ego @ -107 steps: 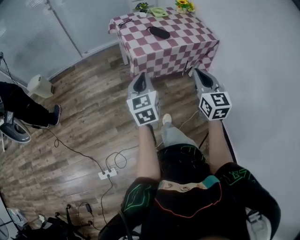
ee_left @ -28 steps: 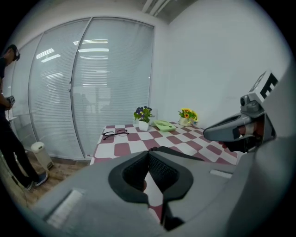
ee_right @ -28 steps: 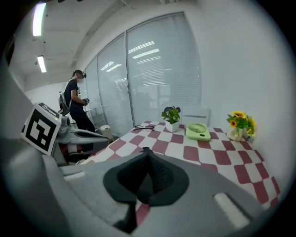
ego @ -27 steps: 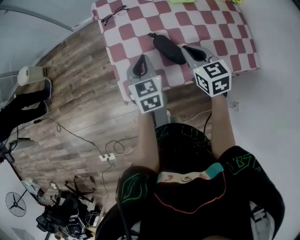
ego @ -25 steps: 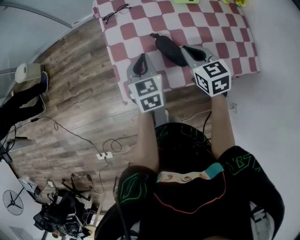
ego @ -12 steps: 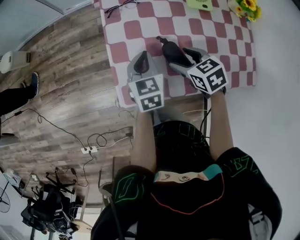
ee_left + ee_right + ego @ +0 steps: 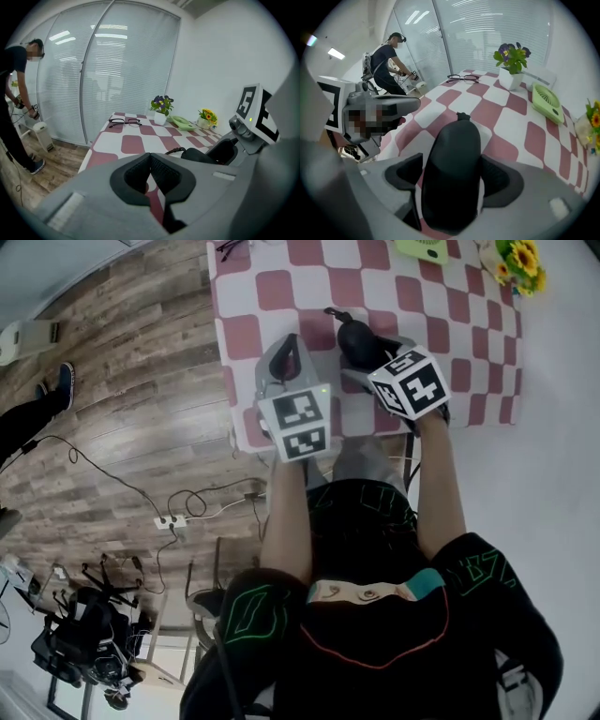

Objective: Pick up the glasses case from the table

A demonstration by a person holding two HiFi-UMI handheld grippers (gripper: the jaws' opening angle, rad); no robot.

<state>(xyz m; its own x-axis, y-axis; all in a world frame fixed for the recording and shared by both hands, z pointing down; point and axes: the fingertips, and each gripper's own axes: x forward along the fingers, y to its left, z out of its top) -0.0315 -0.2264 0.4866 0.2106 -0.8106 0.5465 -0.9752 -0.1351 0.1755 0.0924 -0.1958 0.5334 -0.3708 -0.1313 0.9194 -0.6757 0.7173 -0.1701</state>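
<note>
The black glasses case (image 7: pixel 352 334) lies on the red-and-white checked table (image 7: pixel 281 296) near its front edge. My right gripper (image 7: pixel 364 351) tips steeply down over it. In the right gripper view the case (image 7: pixel 454 140) sits lengthwise between the jaws of the right gripper (image 7: pixel 452 176), which are opening; a gap shows at the left pad (image 7: pixel 404 171). My left gripper (image 7: pixel 286 351) hovers just left of the case, jaws shut with nothing between them. From the left gripper (image 7: pixel 151 169) view the case (image 7: pixel 202 155) shows at the right.
A pair of eyeglasses (image 7: pixel 462 78) lies at the table's far left corner. At the far edge stand a potted purple flower (image 7: pixel 512 65), a green fan (image 7: pixel 547 102) and yellow flowers (image 7: pixel 521 259). A person (image 7: pixel 386 61) stands on the wooden floor; cables (image 7: pixel 187 512) lie there.
My right gripper has sunk and tipped down over the glasses case, and its jaws have gone from shut to wide. The left gripper has dropped a little towards the table.
</note>
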